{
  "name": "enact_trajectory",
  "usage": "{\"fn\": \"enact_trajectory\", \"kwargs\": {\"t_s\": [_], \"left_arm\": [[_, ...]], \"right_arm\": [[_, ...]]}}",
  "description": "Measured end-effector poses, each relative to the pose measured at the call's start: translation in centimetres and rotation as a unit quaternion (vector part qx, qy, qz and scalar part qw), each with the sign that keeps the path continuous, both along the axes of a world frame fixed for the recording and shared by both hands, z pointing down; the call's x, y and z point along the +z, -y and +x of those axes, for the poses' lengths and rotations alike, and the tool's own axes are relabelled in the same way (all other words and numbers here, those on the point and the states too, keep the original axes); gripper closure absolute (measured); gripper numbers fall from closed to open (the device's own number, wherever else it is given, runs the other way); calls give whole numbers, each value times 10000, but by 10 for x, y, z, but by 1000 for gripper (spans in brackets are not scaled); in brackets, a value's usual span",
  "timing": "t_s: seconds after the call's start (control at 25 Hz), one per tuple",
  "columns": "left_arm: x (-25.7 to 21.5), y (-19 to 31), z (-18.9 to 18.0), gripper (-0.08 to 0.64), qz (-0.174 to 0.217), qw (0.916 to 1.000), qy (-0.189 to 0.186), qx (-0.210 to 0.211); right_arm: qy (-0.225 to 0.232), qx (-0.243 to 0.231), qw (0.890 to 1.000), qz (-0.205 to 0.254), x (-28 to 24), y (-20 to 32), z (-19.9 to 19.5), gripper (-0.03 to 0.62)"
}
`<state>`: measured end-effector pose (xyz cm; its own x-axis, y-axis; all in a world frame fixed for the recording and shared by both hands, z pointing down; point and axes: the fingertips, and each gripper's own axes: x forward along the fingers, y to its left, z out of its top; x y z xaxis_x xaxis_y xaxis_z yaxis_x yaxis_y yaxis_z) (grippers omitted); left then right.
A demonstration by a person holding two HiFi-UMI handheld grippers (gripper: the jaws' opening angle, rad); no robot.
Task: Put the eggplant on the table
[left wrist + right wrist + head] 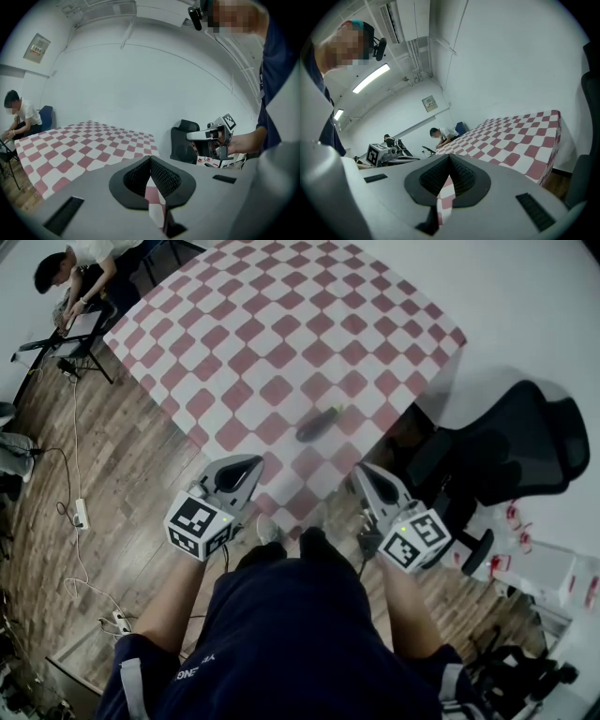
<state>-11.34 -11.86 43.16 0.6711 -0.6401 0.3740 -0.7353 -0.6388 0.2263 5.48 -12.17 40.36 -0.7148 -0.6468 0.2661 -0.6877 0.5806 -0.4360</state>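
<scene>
Both jaws of the left gripper [150, 159] are pressed together. Its black ribbed pads [164, 177] meet at a point, and only the checked cloth [70, 145] shows through the slit below them. The right gripper [450, 157] looks the same, with its jaws closed tip to tip and nothing between them. Each has a smooth grey shell and carries a cube [195, 524] printed with black and white squares.

The eggplant [319, 424] lies on the table [281, 324], ahead of both grippers and apart from them. It is a dark, glossy, elongated shape. It shows up soft in the head view, but its far end seems to carry a greenish stem. The cloth is a red and white checkerboard, lying flat. A black padded office chair [511, 442] stands at the table's right, on a floor [122, 484] of wood planks.
</scene>
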Motion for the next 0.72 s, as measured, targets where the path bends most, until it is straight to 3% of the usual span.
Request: {"fn": "enact_trajectory", "kwargs": {"t_s": [0.72], "left_arm": [[0, -6, 6, 534, 33, 10000, 2, 78]], "right_arm": [[-101, -84, 9999, -97, 5, -6, -3, 577]]}}
